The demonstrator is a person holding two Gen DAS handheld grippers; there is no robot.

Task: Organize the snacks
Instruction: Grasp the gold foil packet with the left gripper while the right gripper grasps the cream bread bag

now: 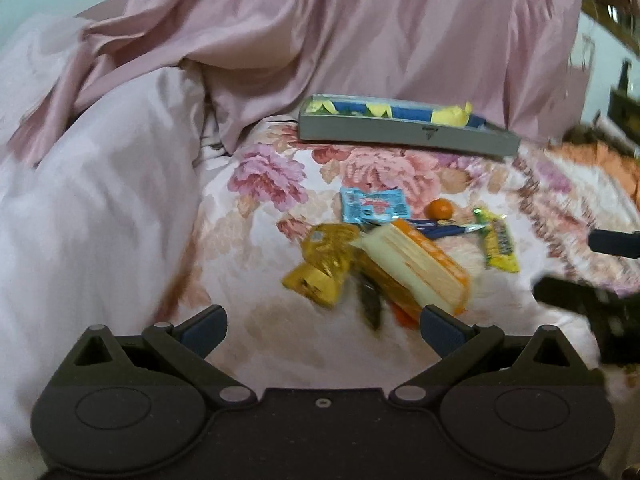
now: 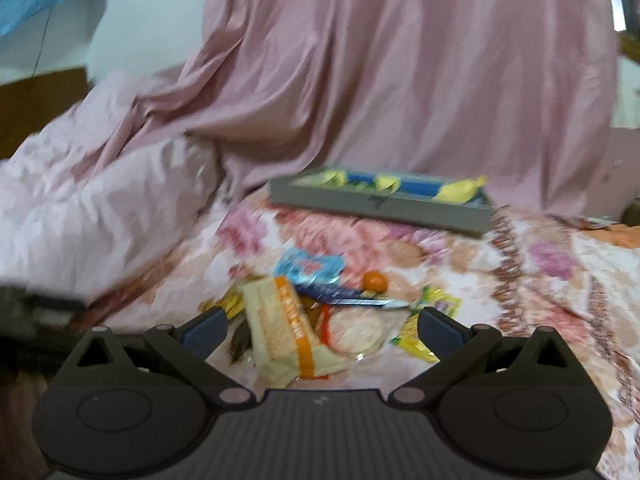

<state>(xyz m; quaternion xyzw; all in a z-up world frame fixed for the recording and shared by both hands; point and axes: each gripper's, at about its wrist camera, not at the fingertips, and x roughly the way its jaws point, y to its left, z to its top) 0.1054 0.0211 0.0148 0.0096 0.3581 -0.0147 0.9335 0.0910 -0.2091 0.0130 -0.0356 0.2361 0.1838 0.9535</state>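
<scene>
A pile of snacks lies on the floral bedspread [image 1: 280,344]: a cream-and-orange cracker pack [image 1: 420,268] [image 2: 280,328], a gold wrapper [image 1: 324,264], a light blue packet [image 1: 374,204] [image 2: 308,266], a small orange fruit [image 1: 439,210] [image 2: 375,281], a yellow-green packet [image 1: 500,244] [image 2: 432,312] and a dark blue wrapper [image 1: 444,229] [image 2: 340,294]. A grey tray [image 1: 400,134] [image 2: 380,202] beyond holds yellow and blue packets. My left gripper [image 1: 322,330] is open and empty, just short of the pile. My right gripper [image 2: 320,330] is open and empty over the pile's near side; it also shows at the left wrist view's right edge [image 1: 600,272].
Pink sheets [image 1: 360,32] are heaped behind the tray and a pale pink duvet [image 1: 80,208] is bunched on the left. Both views are motion-blurred.
</scene>
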